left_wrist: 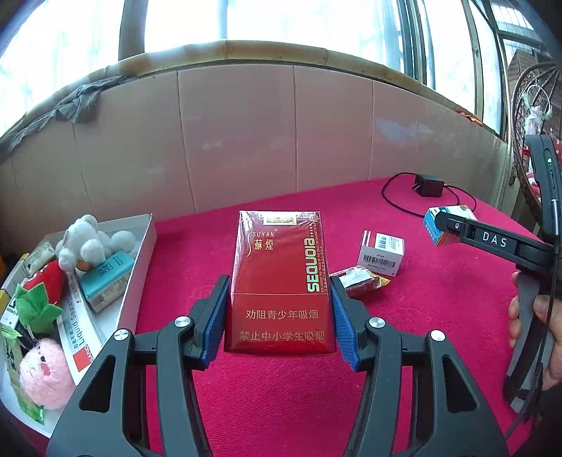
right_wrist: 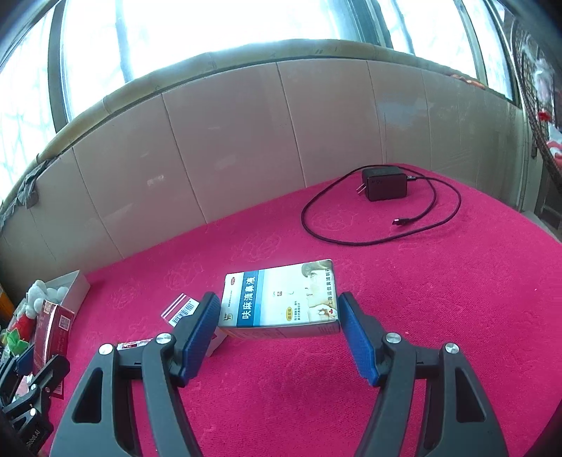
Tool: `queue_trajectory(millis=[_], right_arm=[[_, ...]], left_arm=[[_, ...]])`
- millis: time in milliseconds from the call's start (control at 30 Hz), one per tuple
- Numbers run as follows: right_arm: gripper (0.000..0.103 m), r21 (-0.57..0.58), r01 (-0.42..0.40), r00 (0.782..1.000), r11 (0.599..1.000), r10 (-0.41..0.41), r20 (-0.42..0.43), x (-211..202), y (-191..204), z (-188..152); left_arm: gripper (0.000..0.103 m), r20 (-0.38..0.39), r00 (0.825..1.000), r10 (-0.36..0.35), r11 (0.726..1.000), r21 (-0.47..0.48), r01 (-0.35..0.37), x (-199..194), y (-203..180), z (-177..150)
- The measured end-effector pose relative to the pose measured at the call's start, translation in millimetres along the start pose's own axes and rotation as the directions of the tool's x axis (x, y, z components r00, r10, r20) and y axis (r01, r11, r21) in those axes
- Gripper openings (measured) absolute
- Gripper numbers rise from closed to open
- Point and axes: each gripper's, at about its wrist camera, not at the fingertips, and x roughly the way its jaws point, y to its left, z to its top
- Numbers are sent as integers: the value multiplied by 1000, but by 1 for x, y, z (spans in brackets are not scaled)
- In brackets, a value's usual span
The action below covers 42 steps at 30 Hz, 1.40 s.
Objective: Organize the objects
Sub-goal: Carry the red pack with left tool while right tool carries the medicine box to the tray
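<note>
Strong daylight pours through the windows [left_wrist: 274, 17] above the tiled wall [right_wrist: 246, 133], and the panes are blown out to white. Below the windows the red cloth [right_wrist: 421, 316] is evenly lit, with soft shadows. Both fisheye views bend straight lines and darken at the corners.

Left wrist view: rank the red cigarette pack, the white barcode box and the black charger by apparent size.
1. Red cigarette pack, though nearness to the camera inflates it.
2. White barcode box.
3. Black charger, farthest away, so its true size is unsure.
</note>
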Motion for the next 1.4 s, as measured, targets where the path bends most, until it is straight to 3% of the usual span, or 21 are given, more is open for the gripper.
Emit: queue_trajectory(millis=[100,267,533,800,1000,1200,1400], right_arm=[[69,-39,19,999,999,-17,34,-10,10,-3],[69,-48,-29,1000,998,29,-2,-22,24,-14],[69,-119,-109,994,987,110,7,-54,74,-15],[69,-163,-156,988,974,157,-5,-65,104,-17],[69,-192,-152,988,969,152,-13,-66,121,-17],[69,-210,-164,986,964,163,-24,-66,138,-16],[69,-242,-195,981,951,192,-38,-66,160,-9]], left_arm=[[54,19,1000,-15,1000,-20,15,-4,4,0],[54,43,998,-49,997,-62,52,-9,13,-1],[54,93,990,-104,987,-111,114,-27,29,3],[54,211,978,-12,989,-138,42,-61,75,12],[54,203,979,23,976,-217,22,-61,108,11],[54,235,969,75,966,-259,-12,-74,130,13],[54,211,971,117,945,-324,-44,-74,154,12]])
